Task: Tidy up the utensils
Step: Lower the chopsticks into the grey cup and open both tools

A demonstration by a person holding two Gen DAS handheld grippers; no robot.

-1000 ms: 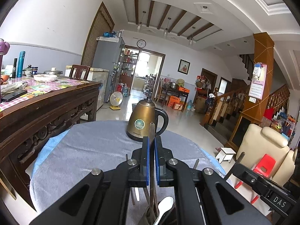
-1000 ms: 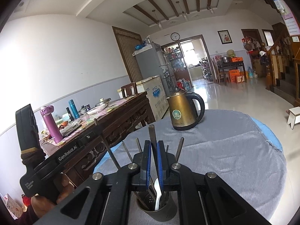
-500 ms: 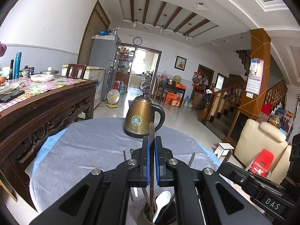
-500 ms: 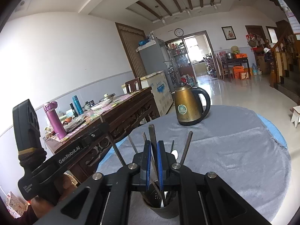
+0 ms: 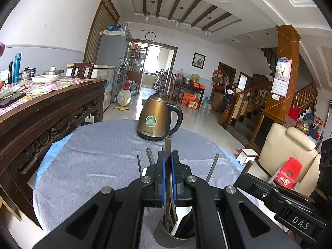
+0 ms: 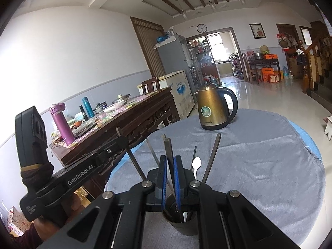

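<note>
Holder cup is the landmark: dark metal, standing on the grey cloth of the round table, nearer the camera than the bronze kettle. It holds several long utensils standing near-upright, plus a white spoon.

Left gripper: pads nearly together, with 1 flat metal handle rising between them. Handle's long axis is close to vertical, tip poking above the fingertips, lower end running down into the cup. Looks clamped, but contact on both pads isn't clear from this angle, so treat as probable.

Right gripper: same picture, narrow gap, a flat handle standing between the blue pads, its base heading into the cup. Whether both grippers are on the same handle or 2 different ones, can't tell.

Key relation: the cup sits directly below both sets of fingers, so the utensil axis lines up with the cup mouth. Next move is likely vertical travel only, in or out; any sideways tilt would knock the neighbours leaning left and right of the pads.

Both grippers sit about equally close to the cup. The left one's body shows left of the cup in the right view, the right one's body right of the cup in the left view.

Kettle is well beyond the cup, out of the way.
</note>
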